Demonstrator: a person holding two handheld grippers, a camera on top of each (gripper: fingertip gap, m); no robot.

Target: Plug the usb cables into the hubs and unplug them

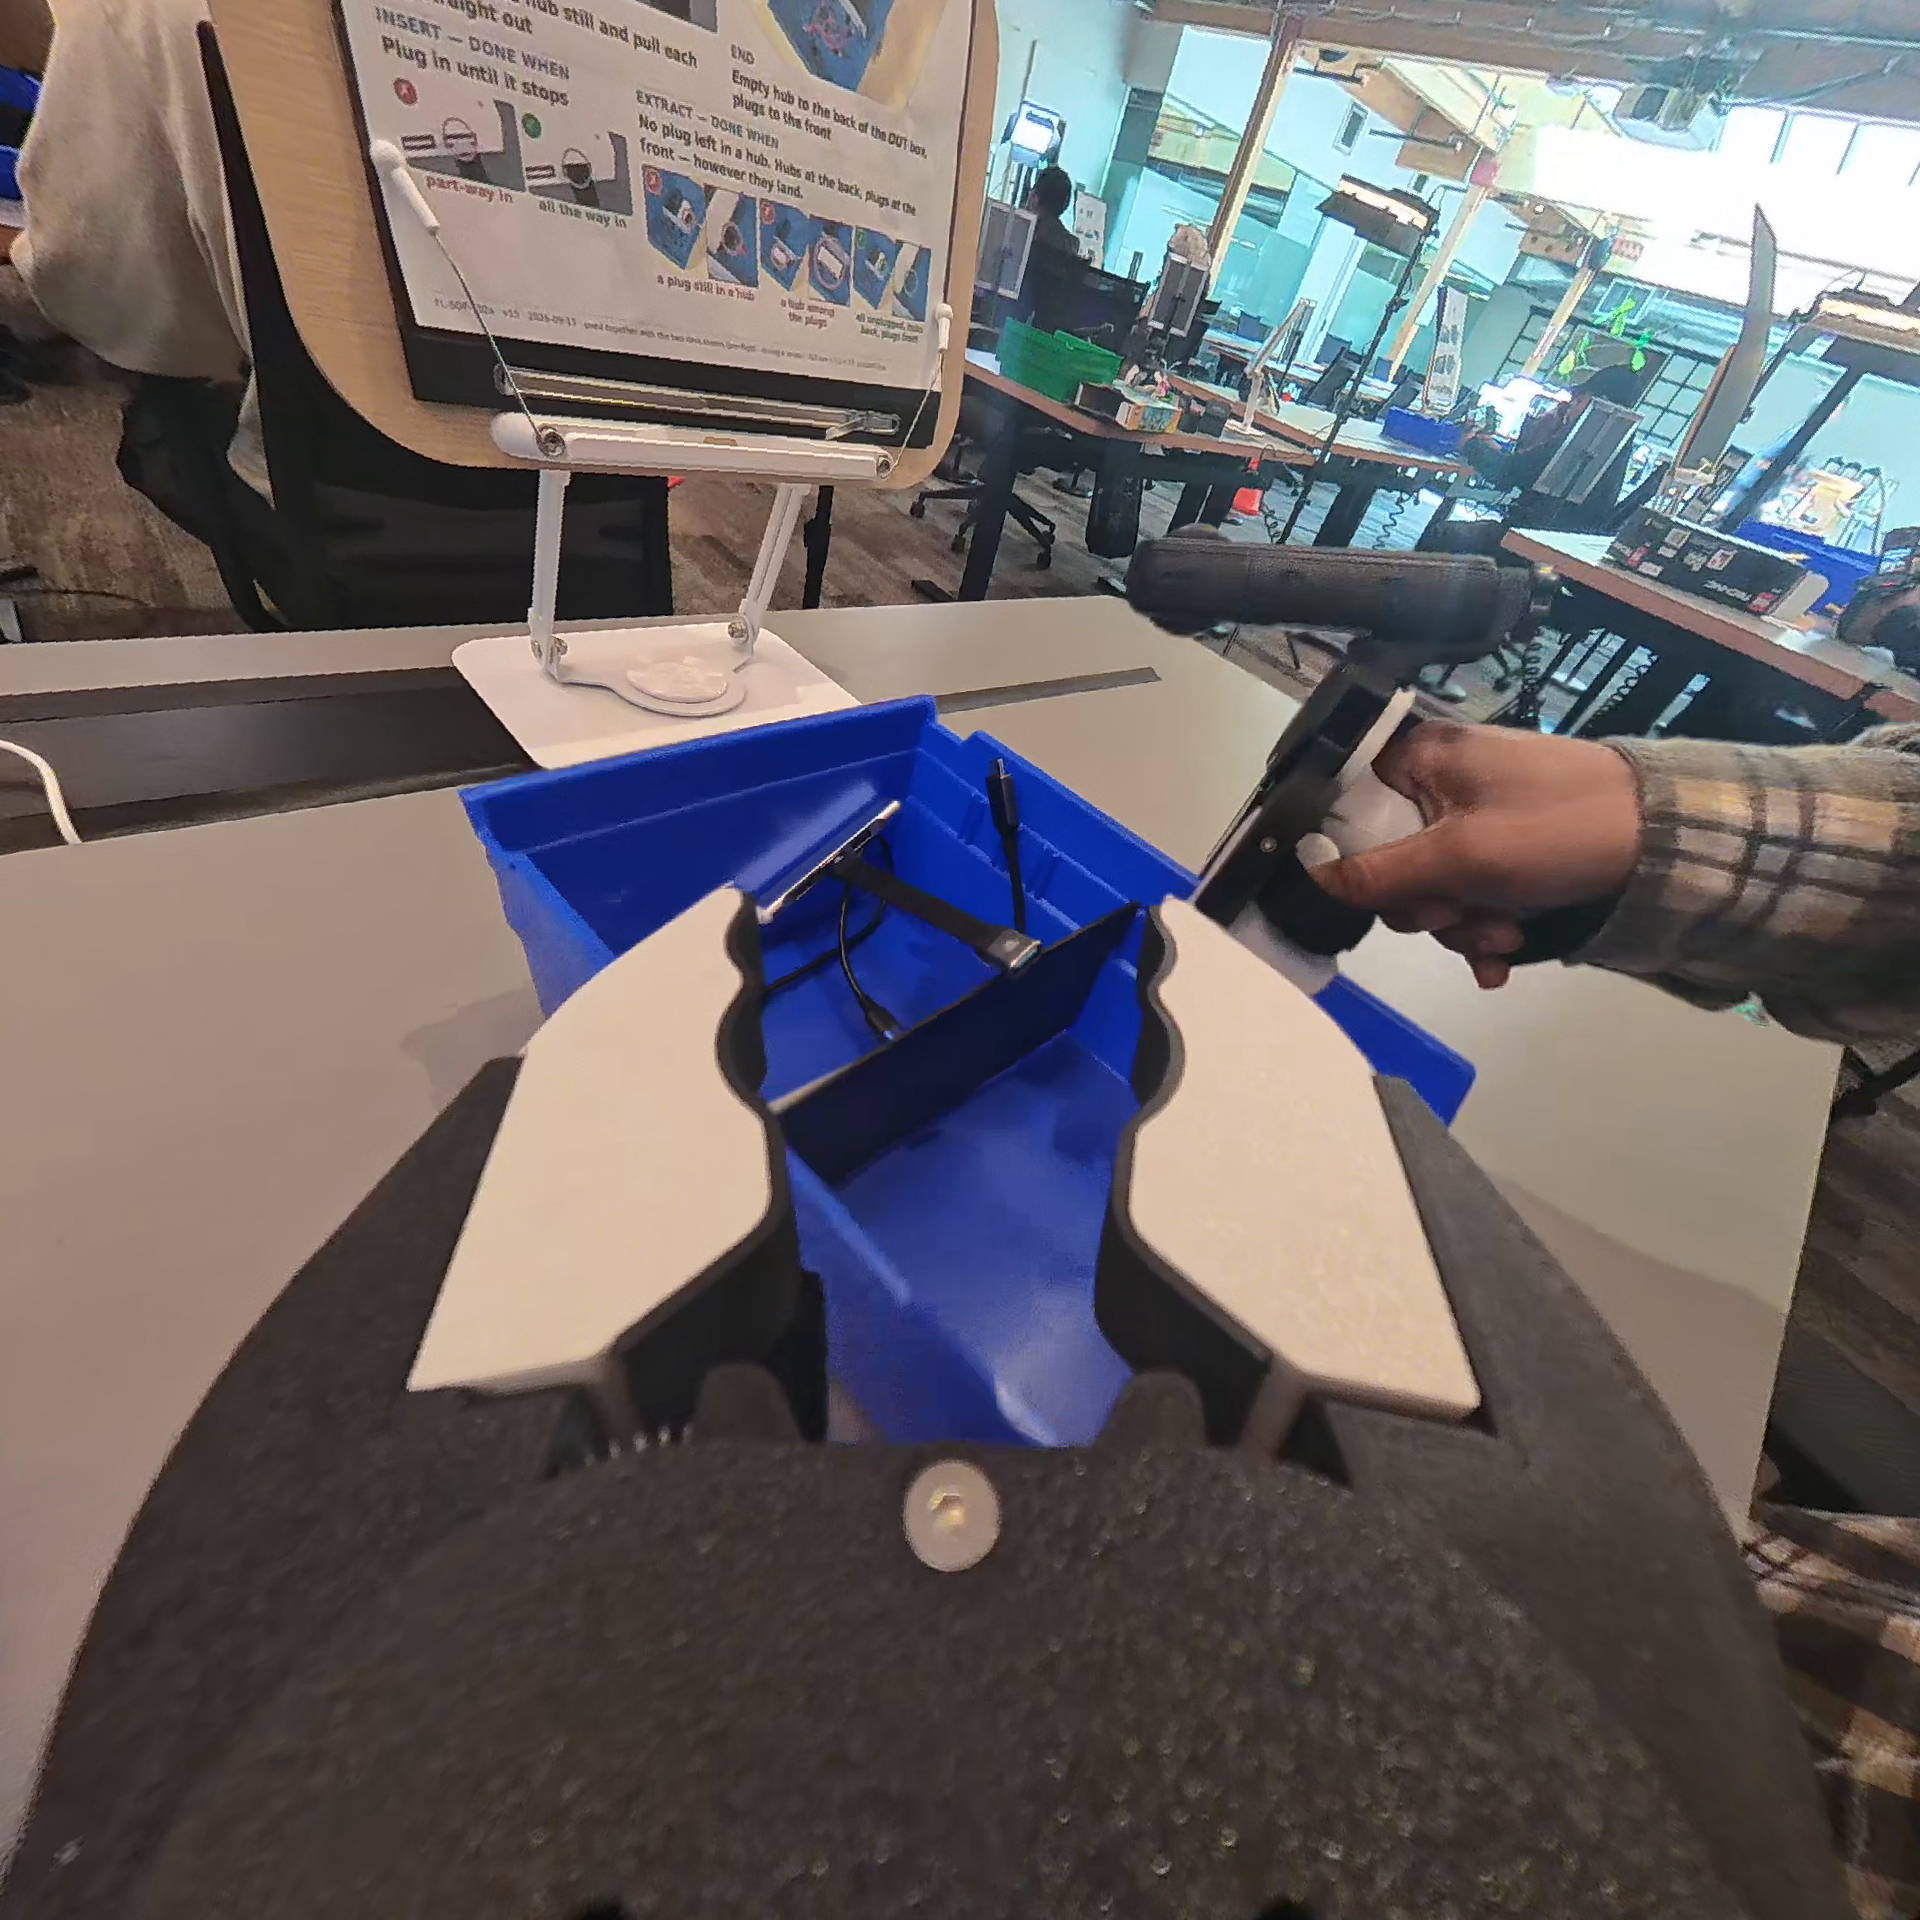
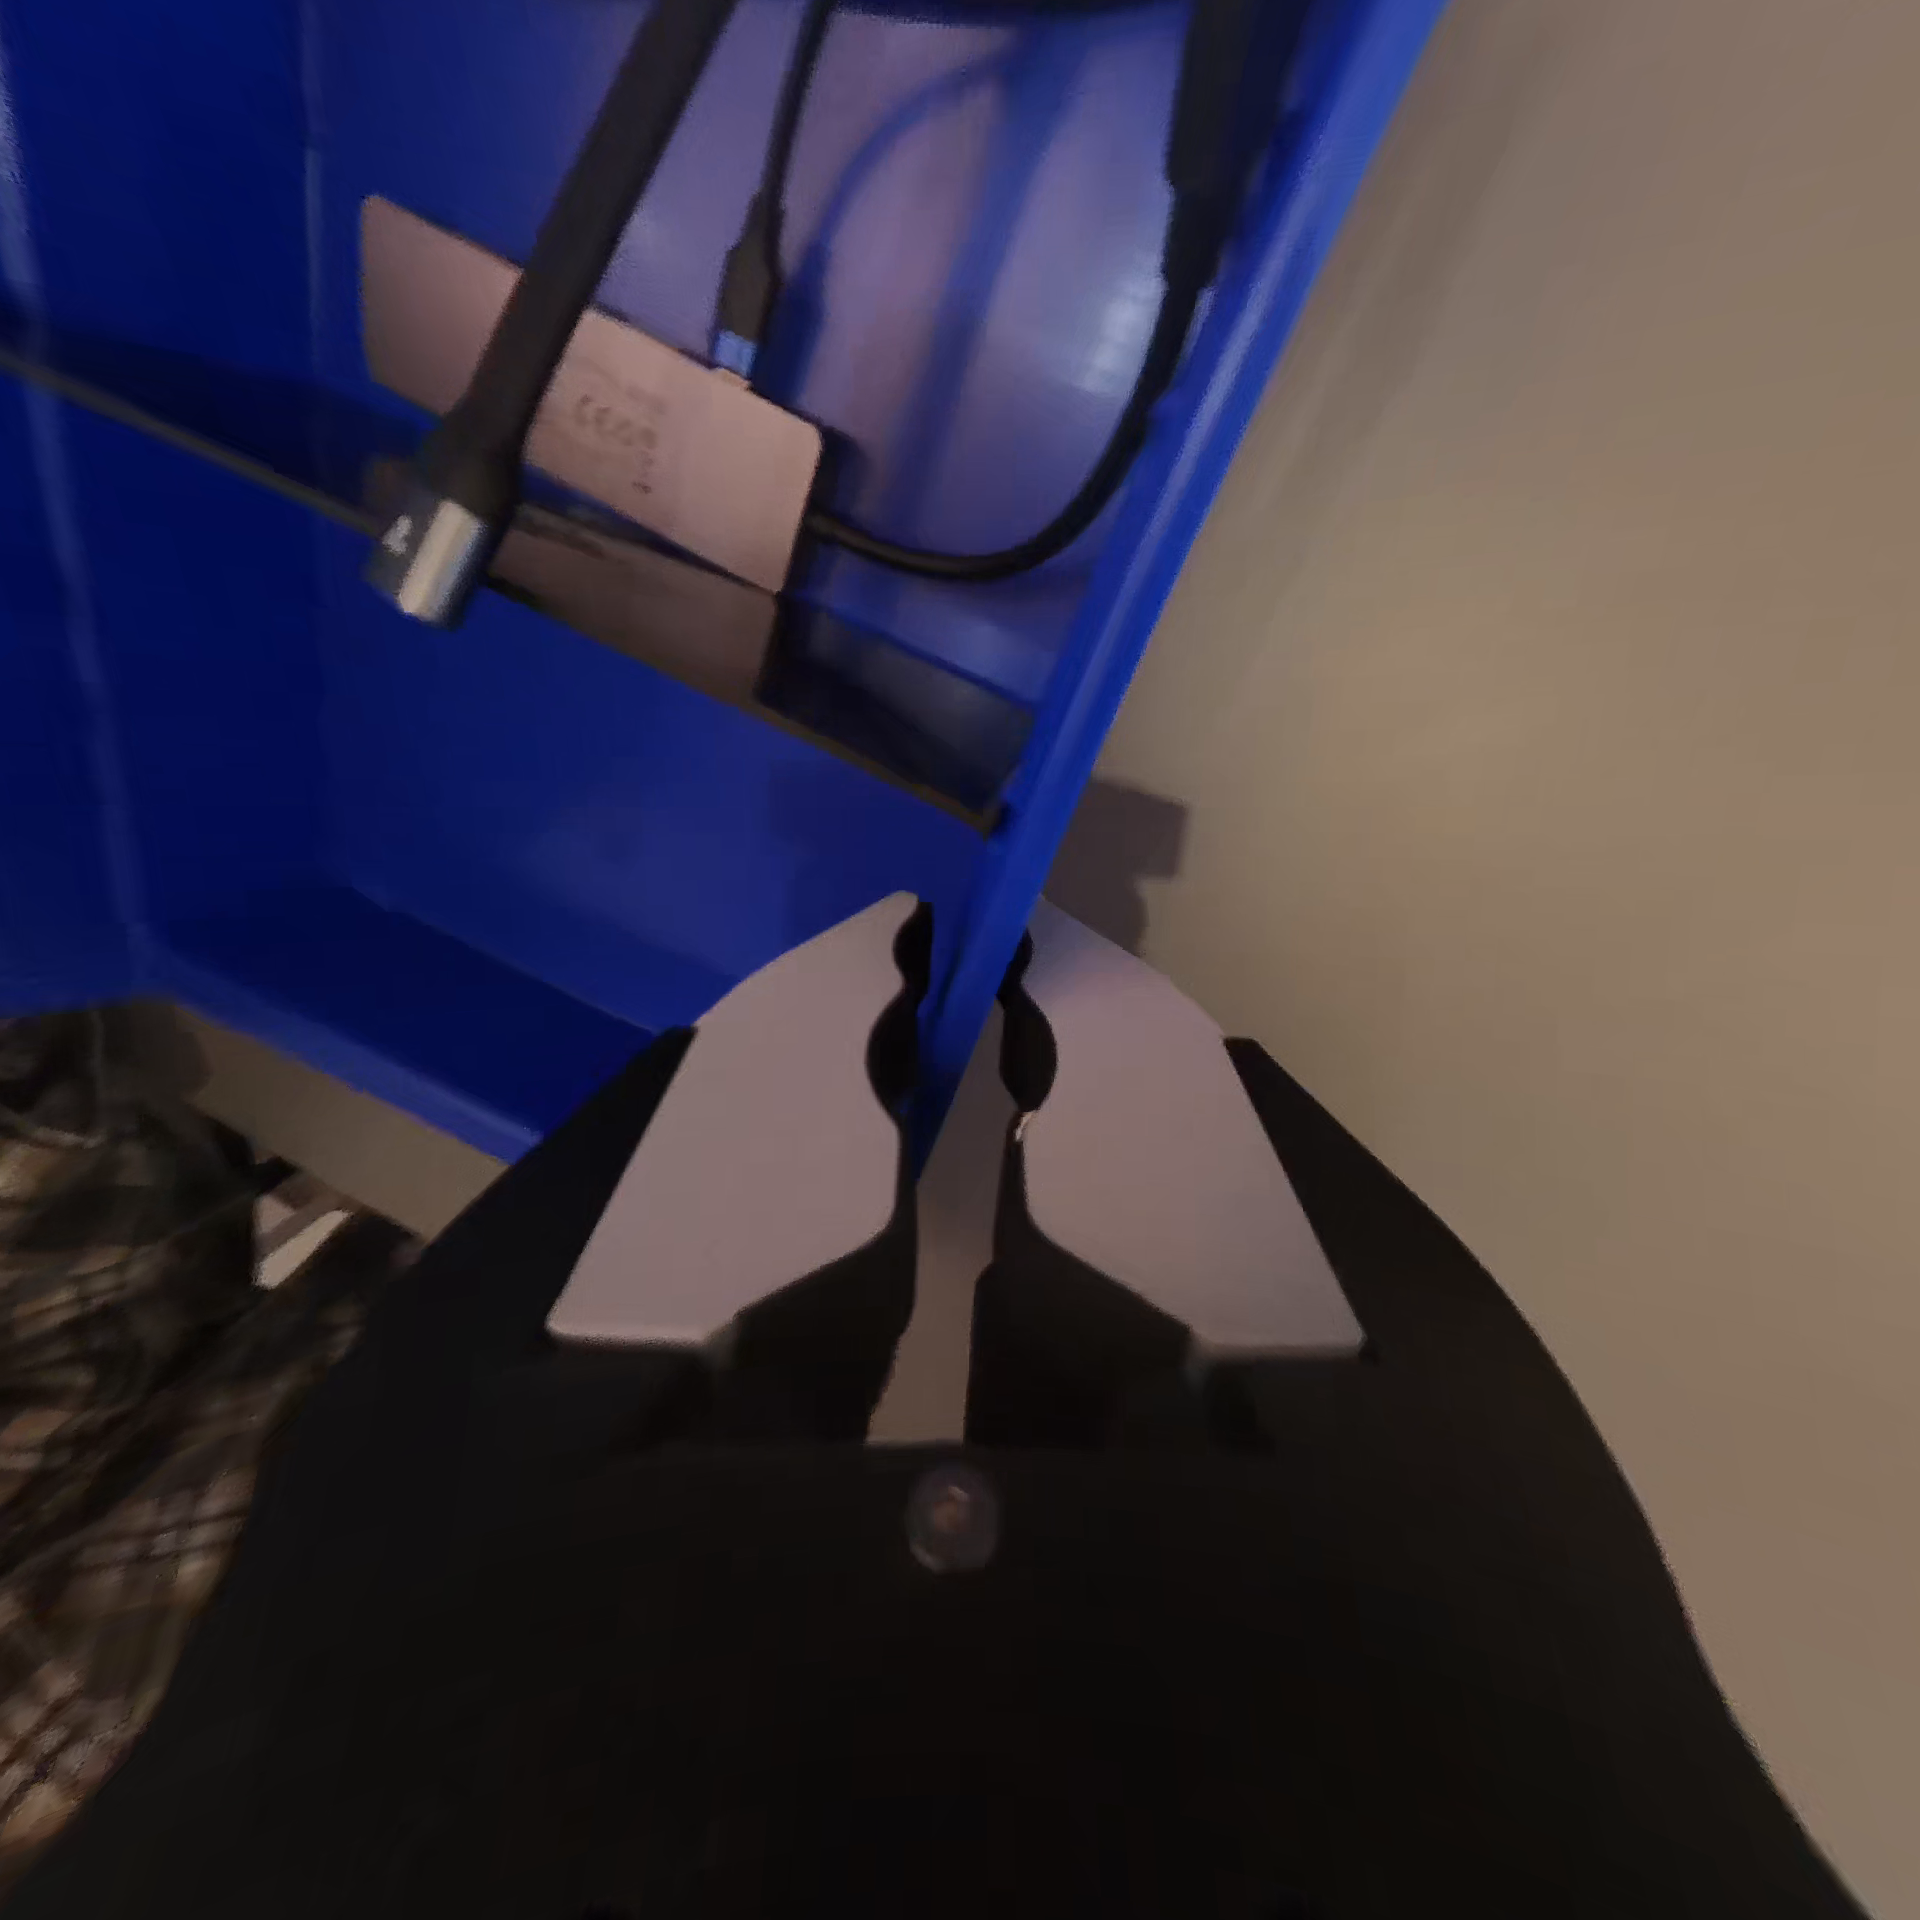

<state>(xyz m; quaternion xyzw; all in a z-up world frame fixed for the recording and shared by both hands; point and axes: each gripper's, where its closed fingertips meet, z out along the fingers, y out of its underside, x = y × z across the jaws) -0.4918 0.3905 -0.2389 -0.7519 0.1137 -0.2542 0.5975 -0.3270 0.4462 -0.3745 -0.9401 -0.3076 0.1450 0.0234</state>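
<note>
A blue bin (image 1: 644,831) on the grey surface (image 1: 229,1039) holds a silver hub (image 2: 623,416) and black cables (image 1: 1013,852) behind its dark divider (image 1: 935,1049). The right gripper (image 2: 961,997) pinches the bin's side wall between its fingers. The left gripper (image 1: 945,977) hovers above the bin's near compartment, fingers spread wide, holding nothing.

Right gripper (image 2: 961,977) straddles the side wall of a blue bin (image 2: 1049,831), one finger inside, one outside, closed down on the wall. Past a dark divider (image 2: 623,582), a grey hub (image 2: 665,436) lies on the bin floor. A thick black cable's metal plug (image 2: 431,556) rests on the divider's top edge. A thinner black cable (image 2: 753,260) meets the hub's far edge. Tan table (image 2: 1558,727) right of bin.
</note>
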